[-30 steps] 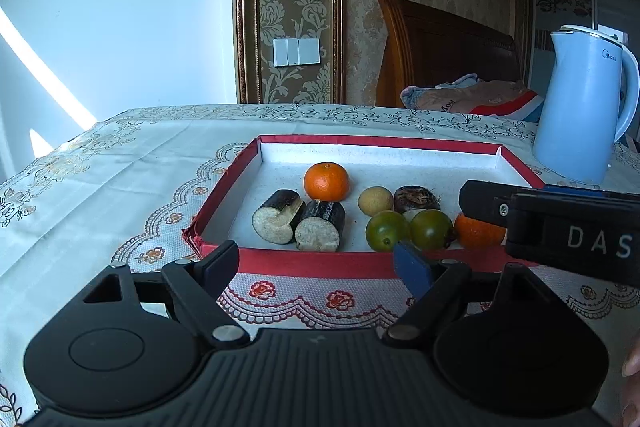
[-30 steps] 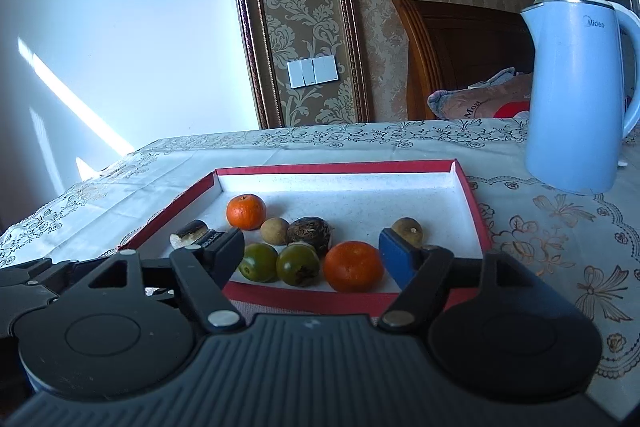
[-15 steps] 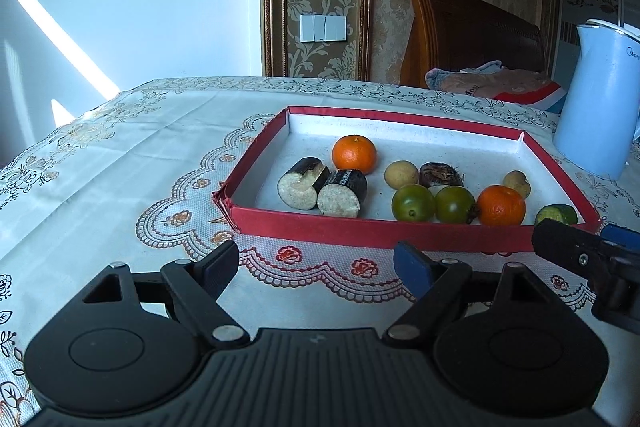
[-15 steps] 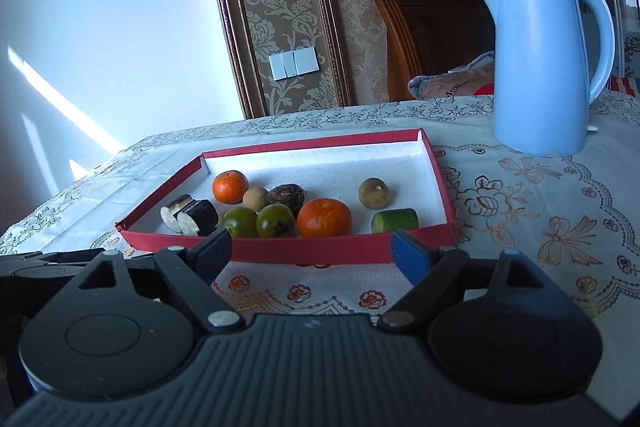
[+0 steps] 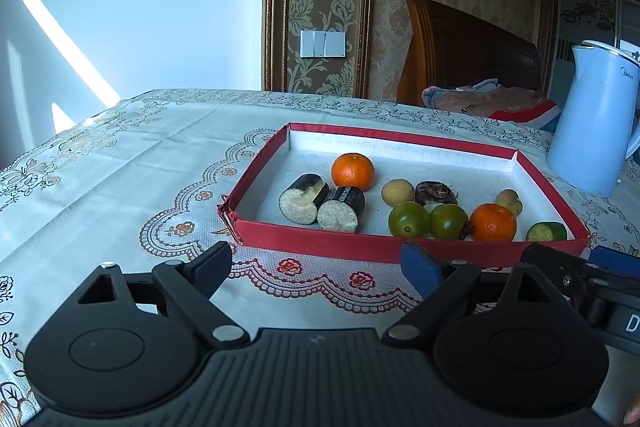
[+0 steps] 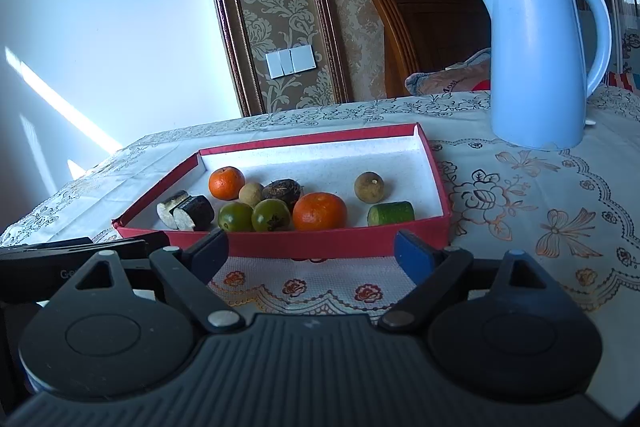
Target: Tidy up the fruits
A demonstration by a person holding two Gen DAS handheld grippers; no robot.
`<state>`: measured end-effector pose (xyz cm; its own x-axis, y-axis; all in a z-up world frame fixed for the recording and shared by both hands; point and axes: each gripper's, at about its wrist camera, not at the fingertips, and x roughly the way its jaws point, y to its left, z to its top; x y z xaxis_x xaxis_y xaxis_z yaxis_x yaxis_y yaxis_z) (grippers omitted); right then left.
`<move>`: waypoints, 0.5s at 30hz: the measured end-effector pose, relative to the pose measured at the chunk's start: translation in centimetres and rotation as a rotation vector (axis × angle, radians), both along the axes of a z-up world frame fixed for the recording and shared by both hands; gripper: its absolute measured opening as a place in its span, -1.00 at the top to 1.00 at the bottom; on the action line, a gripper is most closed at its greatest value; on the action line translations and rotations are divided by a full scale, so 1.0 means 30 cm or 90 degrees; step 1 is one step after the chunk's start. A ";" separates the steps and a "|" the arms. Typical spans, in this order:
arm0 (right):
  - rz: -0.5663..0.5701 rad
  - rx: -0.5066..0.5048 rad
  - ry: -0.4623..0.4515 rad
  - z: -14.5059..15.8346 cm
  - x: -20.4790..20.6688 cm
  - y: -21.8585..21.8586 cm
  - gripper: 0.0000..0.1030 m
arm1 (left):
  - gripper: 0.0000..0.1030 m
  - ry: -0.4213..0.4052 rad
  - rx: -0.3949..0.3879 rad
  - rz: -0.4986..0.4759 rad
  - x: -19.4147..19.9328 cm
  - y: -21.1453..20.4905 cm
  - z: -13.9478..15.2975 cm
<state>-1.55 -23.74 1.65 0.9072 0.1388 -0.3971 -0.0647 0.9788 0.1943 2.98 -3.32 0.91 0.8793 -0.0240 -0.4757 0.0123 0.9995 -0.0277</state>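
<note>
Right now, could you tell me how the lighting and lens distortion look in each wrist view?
Left wrist view: a diagonal sun streak on the white wall; the red tray is evenly lit and sharp. Right wrist view: fisheye tilts the wallpaper panel, and the blue kettle stands clear, without glare.

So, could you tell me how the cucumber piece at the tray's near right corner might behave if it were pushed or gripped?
The cucumber piece lies on its side, a short cylinder, so a sideways nudge would probably roll it. Its skin looks smooth, so it may slip under light pressure. It sits close to the red tray front wall, which likely limits room for the jaws.
</note>
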 end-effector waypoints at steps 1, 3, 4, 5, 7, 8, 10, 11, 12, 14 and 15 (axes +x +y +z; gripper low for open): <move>0.000 0.000 0.000 0.000 0.000 0.000 -0.73 | -0.79 -0.001 0.002 0.000 0.000 -0.001 0.000; 0.000 -0.001 0.000 -0.001 0.000 0.001 -0.73 | -0.79 -0.001 0.005 -0.001 0.000 -0.004 -0.002; 0.001 -0.001 0.000 0.000 0.000 0.001 -0.73 | -0.79 0.000 0.007 -0.002 0.001 -0.005 -0.003; 0.001 -0.002 0.000 0.000 0.000 0.001 -0.73 | -0.79 0.001 0.007 -0.003 0.001 -0.006 -0.004; 0.001 -0.001 0.000 0.000 0.000 0.002 -0.73 | -0.79 0.000 0.010 -0.003 -0.001 -0.007 -0.004; 0.002 -0.002 0.000 0.000 0.000 0.003 -0.74 | -0.79 0.000 0.011 -0.003 0.000 -0.008 -0.005; 0.003 -0.002 0.001 0.001 0.002 0.004 -0.76 | -0.79 0.000 0.012 -0.002 0.000 -0.008 -0.007; 0.004 -0.003 0.002 0.001 0.002 0.006 -0.77 | -0.79 0.001 0.013 -0.002 0.000 -0.008 -0.007; 0.004 -0.004 0.001 0.001 0.000 0.006 -0.77 | -0.79 0.002 0.013 -0.002 0.001 -0.008 -0.008; 0.004 -0.005 0.001 0.000 0.000 0.007 -0.79 | -0.79 0.001 0.012 -0.003 0.000 -0.007 -0.009; 0.004 -0.005 0.002 0.000 0.001 0.007 -0.80 | -0.79 0.000 0.014 -0.005 -0.001 -0.009 -0.009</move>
